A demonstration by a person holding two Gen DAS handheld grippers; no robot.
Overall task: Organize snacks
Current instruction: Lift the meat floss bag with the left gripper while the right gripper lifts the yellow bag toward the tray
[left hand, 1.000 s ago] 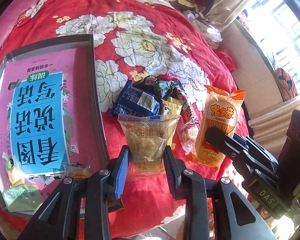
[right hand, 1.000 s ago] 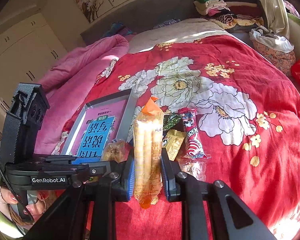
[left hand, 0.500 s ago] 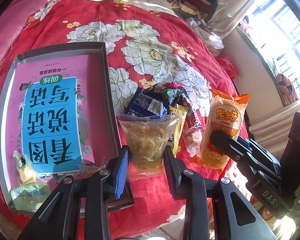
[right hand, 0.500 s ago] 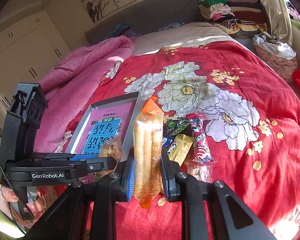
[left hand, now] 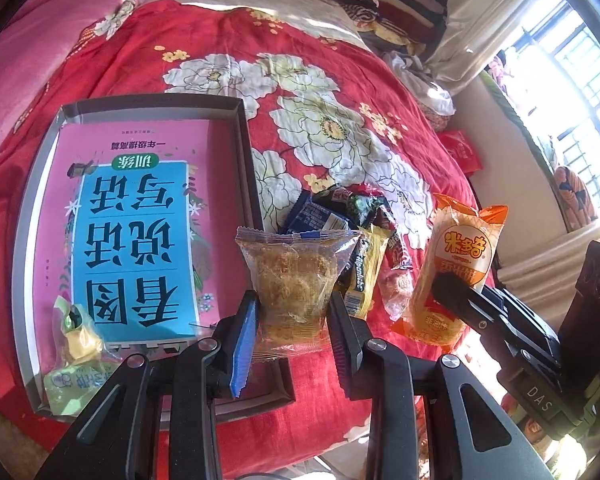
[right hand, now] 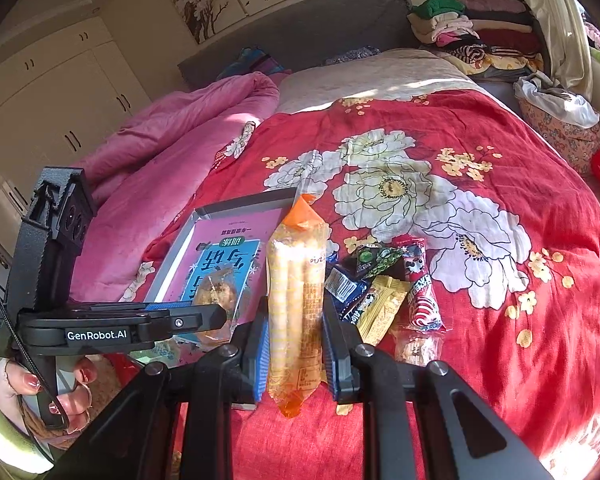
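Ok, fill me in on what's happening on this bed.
A person is sorting snacks with a gripper in each hand. The left gripper is shut on a clear-wrapped floss cake; the right gripper is shut on an orange rice-roll pack. A grey tray on the red floral bedspread holds a pink book and a green-wrapped snack. More packets lie beside it.

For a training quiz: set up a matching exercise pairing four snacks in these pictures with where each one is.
Things:
1. clear-wrapped cake
2. orange rice-roll pack
3. green-wrapped snack
4. red swirl candy

Places:
A. lying in the grey tray
B. in the right gripper
C. in the snack pile on the red bedspread
D. in the left gripper

Pairs: 1-D, 2-B, 3-A, 4-C
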